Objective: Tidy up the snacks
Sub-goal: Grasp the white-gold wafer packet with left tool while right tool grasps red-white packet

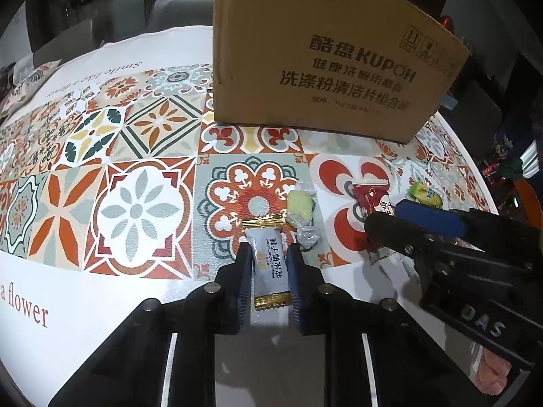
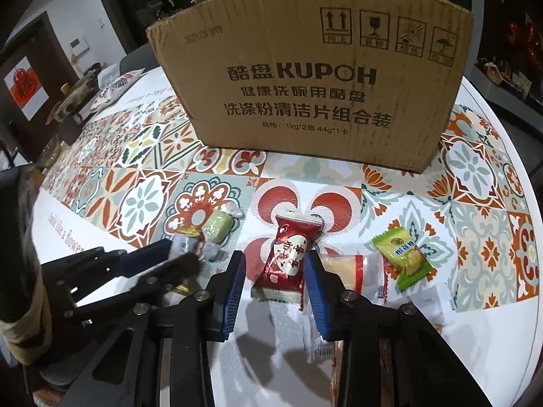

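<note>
Left fingers [image 1: 268, 264] tight on white candy [image 1: 268, 261]; right fingers [image 2: 276, 271] astride red candy [image 2: 288, 257].

box top: cut off, cardboard box [image 1: 315, 61] | white-and-orange packet [image 2: 356, 271]: partly hidden behind right tongs [image 2: 275, 271]

My two cameras sit on my grippers, looking down and forward, close over the table [image 1: 101, 288], and both see the big box [image 2: 305, 95] and snacks.

The right hand-held gripper [image 2: 275, 271] straddles a red candy packet [image 2: 288, 257] lying on the patterned surface [image 2: 475, 203] before a cardboard box [image 2: 305, 95].
</note>
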The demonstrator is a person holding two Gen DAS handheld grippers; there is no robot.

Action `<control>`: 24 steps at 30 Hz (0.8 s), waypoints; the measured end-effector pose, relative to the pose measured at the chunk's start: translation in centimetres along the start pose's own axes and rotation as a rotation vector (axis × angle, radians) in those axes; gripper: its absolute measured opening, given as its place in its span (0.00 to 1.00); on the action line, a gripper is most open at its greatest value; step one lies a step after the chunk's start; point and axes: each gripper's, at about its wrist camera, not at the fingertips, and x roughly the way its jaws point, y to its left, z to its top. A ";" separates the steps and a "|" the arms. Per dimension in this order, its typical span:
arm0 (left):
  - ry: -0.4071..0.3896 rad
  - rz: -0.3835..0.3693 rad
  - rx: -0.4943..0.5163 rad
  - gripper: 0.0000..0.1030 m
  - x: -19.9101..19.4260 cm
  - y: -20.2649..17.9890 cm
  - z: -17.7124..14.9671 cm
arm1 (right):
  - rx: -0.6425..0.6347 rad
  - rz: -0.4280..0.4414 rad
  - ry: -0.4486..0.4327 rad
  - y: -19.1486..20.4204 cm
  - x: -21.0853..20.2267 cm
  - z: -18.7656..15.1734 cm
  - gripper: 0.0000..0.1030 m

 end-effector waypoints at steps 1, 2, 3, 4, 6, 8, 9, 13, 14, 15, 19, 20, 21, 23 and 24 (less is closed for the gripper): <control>0.000 -0.003 -0.005 0.20 0.0 0.2 0.0 | 0.002 -0.004 0.004 0.0 0.3 0.1 0.33; -0.001 -0.001 -0.011 0.20 0.0 0.3 0.0 | 0.003 -0.007 0.009 -0.1 0.5 0.2 0.33; -0.002 -0.002 -0.017 0.20 -0.1 0.5 0.1 | 0.002 -0.009 0.011 0.0 0.7 0.2 0.32; -0.005 -0.003 -0.023 0.20 -0.2 0.7 0.1 | -0.002 -0.015 0.013 0.1 0.9 0.3 0.31; -0.011 -0.001 -0.031 0.20 -0.3 1.0 0.2 | -0.013 -0.025 0.019 0.2 1.3 0.4 0.30; -0.016 0.002 -0.036 0.20 -0.4 1.1 0.2 | -0.021 -0.032 0.021 0.4 1.6 0.5 0.29; -0.017 0.002 -0.037 0.20 -0.5 1.2 0.3 | -0.028 -0.035 0.021 0.7 1.8 0.6 0.28; -0.024 0.003 -0.031 0.19 -0.8 1.1 0.3 | -0.050 -0.042 0.041 1.3 2.6 0.8 0.23; -0.026 0.004 -0.030 0.19 -0.8 1.1 0.2 | -0.051 -0.045 0.039 1.3 2.7 0.8 0.23; -0.029 0.004 -0.028 0.19 -0.9 1.0 0.3 | -0.052 -0.047 0.036 1.3 2.7 0.8 0.23; -0.043 0.003 -0.016 0.19 -1.5 0.6 0.3 | -0.046 -0.038 0.024 1.3 2.2 0.6 0.23; -0.048 0.001 -0.013 0.19 -1.8 0.4 0.4 | -0.048 -0.039 0.018 1.3 1.9 0.6 0.23; -0.050 0.001 -0.011 0.19 -2.0 0.3 0.4 | -0.049 -0.041 0.012 1.4 1.7 0.5 0.23; -0.062 -0.001 -0.005 0.19 -2.5 -0.1 0.5 | -0.048 -0.038 -0.003 1.3 0.9 0.5 0.23; -0.070 -0.002 -0.001 0.19 -2.9 -0.3 0.6 | -0.047 -0.036 -0.011 1.2 0.5 0.6 0.23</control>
